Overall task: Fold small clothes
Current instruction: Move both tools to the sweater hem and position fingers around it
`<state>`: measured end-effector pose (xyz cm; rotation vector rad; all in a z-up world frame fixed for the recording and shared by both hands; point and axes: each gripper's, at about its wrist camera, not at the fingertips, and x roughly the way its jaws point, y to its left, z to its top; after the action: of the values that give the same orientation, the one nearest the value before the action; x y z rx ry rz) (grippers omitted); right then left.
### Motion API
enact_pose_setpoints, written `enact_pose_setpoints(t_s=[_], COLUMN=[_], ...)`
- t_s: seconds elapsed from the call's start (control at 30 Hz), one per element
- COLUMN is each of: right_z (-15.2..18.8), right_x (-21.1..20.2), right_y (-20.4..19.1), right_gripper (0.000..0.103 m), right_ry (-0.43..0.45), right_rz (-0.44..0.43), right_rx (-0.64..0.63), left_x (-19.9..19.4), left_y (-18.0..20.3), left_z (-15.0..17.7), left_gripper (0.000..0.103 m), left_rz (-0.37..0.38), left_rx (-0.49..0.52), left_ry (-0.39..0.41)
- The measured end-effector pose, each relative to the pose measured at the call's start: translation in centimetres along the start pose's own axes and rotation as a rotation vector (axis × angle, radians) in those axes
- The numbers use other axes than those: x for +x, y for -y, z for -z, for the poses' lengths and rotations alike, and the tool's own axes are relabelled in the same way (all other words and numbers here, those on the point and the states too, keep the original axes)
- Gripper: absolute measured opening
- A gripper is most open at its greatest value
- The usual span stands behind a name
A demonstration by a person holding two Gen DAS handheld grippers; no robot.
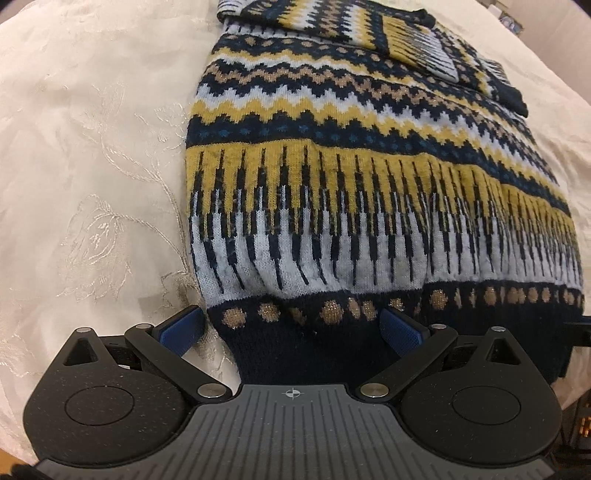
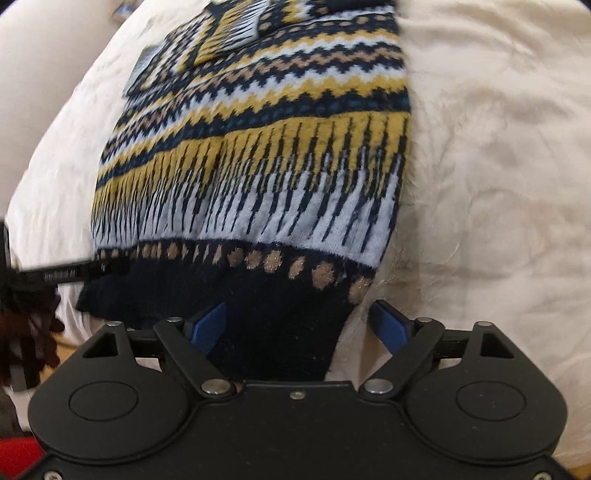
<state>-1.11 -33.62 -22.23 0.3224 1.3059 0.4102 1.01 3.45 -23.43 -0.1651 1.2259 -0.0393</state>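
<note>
- One knitted sweater point(image 1: 332, 177), patterned in navy, mustard, pale blue and tan zigzag bands, with a dark ribbed hem.
- Two sleeves folded across its upper part, one point(image 1: 295, 14) lying over the other point(image 1: 417, 44).
- One cream embroidered cloth point(image 1: 92, 147) under the sweater.
- Two grippers: one left gripper point(image 1: 293, 328) and one right gripper point(image 2: 295, 325).
- Two blue pads on each gripper, four in all.

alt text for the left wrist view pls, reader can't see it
An open left gripper straddles one corner of the dark navy hem of a knitted navy, mustard and pale blue patterned sweater, its blue pads not pressing the fabric. The sweater lies flat on a cream embroidered cloth, sleeves folded across its far end.
</note>
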Motion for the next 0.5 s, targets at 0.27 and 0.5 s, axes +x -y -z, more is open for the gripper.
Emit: enact_pose_setpoints(t_s=[0.27, 0.5], right_z=[1.3, 2.7], right_x=[0.8, 1.4], right_y=[-0.6, -1.7], right_gripper=[0.102, 0.103], right_ry=[0.074, 0.14], right_rz=[0.016, 0.077], right_rx=[0.002, -0.042], left_x=[-0.5, -1.4], left_y=[0.9, 1.0], left_z=[1.7, 3.0], left_gripper=[0.103, 0.102], left_rz=[-0.029, -0.004], left_rx=[0.061, 0.113], left_ry=[0.047, 0.051])
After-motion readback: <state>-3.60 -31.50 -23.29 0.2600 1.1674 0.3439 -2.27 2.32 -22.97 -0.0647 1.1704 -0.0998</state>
